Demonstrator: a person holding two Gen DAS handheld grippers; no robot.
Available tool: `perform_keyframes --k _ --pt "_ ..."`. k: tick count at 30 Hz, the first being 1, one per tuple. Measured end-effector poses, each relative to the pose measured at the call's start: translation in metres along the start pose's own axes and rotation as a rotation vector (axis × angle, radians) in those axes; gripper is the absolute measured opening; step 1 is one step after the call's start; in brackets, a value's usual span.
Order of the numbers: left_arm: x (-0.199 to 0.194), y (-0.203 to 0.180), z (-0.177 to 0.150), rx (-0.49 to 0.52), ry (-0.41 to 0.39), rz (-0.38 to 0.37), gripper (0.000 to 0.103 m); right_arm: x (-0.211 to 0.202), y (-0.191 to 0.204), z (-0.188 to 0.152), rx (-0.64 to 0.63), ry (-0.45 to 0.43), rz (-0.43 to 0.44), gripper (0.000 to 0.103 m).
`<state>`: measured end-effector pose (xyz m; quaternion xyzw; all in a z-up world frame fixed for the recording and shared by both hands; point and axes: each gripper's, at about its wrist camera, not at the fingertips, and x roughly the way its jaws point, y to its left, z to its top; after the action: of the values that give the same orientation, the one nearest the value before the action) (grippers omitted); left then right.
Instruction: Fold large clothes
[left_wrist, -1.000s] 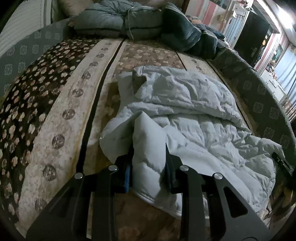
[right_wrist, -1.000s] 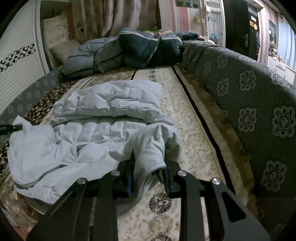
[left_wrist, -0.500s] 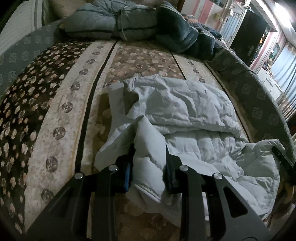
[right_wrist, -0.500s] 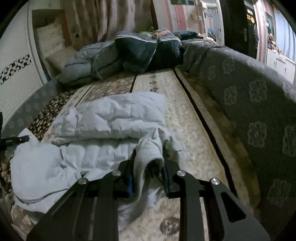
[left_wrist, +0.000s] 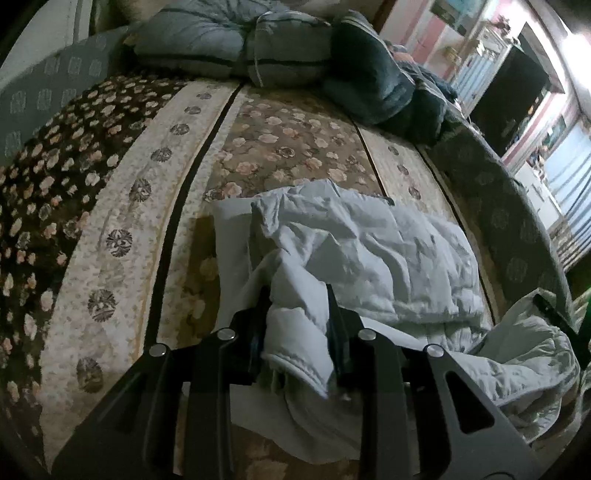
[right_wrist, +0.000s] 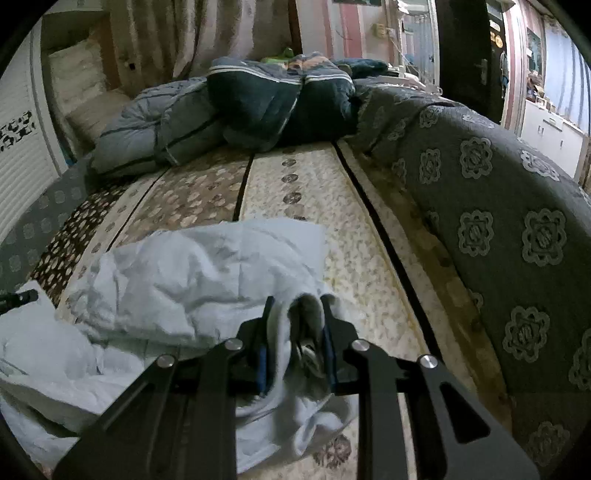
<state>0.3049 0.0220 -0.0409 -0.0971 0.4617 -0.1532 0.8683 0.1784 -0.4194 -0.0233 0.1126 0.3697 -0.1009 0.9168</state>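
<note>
The pale blue padded jacket (left_wrist: 369, 258) lies crumpled on the near half of the flowered bedspread (left_wrist: 288, 144), with bare cover open beyond it up to the heaped quilts (right_wrist: 229, 110) at the far end and a wide strip free on its left. To the right the raised grey patterned edge (right_wrist: 498, 206) hems it in. The left gripper (left_wrist: 297, 325) is clamped on a thick fold of the jacket's near hem; the right gripper (right_wrist: 295, 332) pinches a bunched edge at the other near corner. Since a second ago both held corners have travelled toward the far end, doubling the jacket over itself. The fabric under both grippers is blurred and partly hidden.
</note>
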Motion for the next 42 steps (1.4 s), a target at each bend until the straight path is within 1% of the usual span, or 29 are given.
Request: perform_keyframes --k 3,6,9,11,12,15,18,20,24,25,27,28,29,30,31,32,34,35,36,37,38,39,41,42 --pt "0.008 0.006 0.015 -0.046 -0.005 -0.004 0.027 0.012 0.002 0.014 0.012 0.000 -0.017 0.023" --pt "0.012 0.006 0.031 -0.075 -0.025 0.008 0.026 0.028 0.004 0.031 0.016 -0.004 -0.036 0.022" --pt "0.017 0.003 0.045 -0.070 -0.032 0.028 0.025 0.042 0.010 0.044 0.008 -0.015 -0.052 0.020" --pt "0.027 0.002 0.052 -0.053 -0.025 0.052 0.024 0.055 0.012 0.051 0.011 -0.005 -0.054 0.020" --pt "0.032 0.003 0.053 -0.049 -0.016 0.058 0.024 0.061 0.013 0.052 0.011 0.007 -0.058 0.020" --pt "0.063 0.006 0.059 -0.013 0.044 0.097 0.023 0.091 0.010 0.052 0.006 0.069 -0.082 0.020" --pt "0.083 0.014 0.067 -0.009 0.098 0.094 0.024 0.115 0.004 0.053 0.007 0.133 -0.088 0.020" --pt "0.101 0.016 0.079 -0.012 0.143 0.092 0.024 0.130 0.002 0.054 0.009 0.171 -0.092 0.020" --pt "0.131 0.013 0.095 0.014 0.195 0.126 0.024 0.155 0.001 0.058 0.009 0.247 -0.096 0.020" --pt "0.133 0.012 0.096 0.021 0.201 0.129 0.025 0.158 0.003 0.058 0.005 0.261 -0.095 0.020" --pt "0.133 0.011 0.097 0.026 0.208 0.130 0.032 0.159 0.005 0.061 -0.005 0.282 -0.101 0.021" --pt "0.130 0.011 0.098 0.023 0.205 0.141 0.041 0.158 0.006 0.063 -0.005 0.284 -0.096 0.024" --pt "0.126 0.011 0.097 0.016 0.199 0.147 0.052 0.153 0.006 0.066 -0.003 0.281 -0.090 0.029" --pt "0.122 0.011 0.098 0.006 0.193 0.153 0.060 0.149 0.006 0.069 0.002 0.275 -0.086 0.031" --pt "0.117 0.011 0.099 -0.006 0.182 0.159 0.077 0.145 0.005 0.072 0.012 0.269 -0.075 0.044" --pt "0.113 0.011 0.101 -0.015 0.170 0.172 0.087 0.141 0.002 0.076 0.028 0.264 -0.059 0.060" --pt "0.106 0.013 0.105 -0.035 0.157 0.192 0.093 0.130 -0.004 0.085 0.072 0.249 -0.017 0.074" --pt "0.104 0.015 0.109 -0.055 0.166 0.190 0.095 0.124 -0.006 0.089 0.088 0.239 0.005 0.075" --pt "0.102 0.017 0.112 -0.066 0.178 0.186 0.095 0.115 -0.009 0.095 0.091 0.227 0.009 0.076" --pt "0.100 0.020 0.117 -0.077 0.202 0.183 0.095 0.109 -0.010 0.099 0.085 0.216 -0.002 0.079" --pt "0.097 0.022 0.120 -0.077 0.207 0.188 0.095 0.098 -0.012 0.103 0.067 0.191 -0.021 0.083" --pt "0.092 0.023 0.122 -0.073 0.205 0.194 0.095 0.088 -0.015 0.104 0.051 0.166 -0.026 0.085" --pt "0.072 0.029 0.121 -0.040 0.168 0.211 0.100 0.073 -0.022 0.098 0.023 0.137 -0.022 0.094" --pt "0.065 0.032 0.118 -0.029 0.152 0.218 0.100 0.069 -0.025 0.095 0.014 0.135 -0.018 0.095"
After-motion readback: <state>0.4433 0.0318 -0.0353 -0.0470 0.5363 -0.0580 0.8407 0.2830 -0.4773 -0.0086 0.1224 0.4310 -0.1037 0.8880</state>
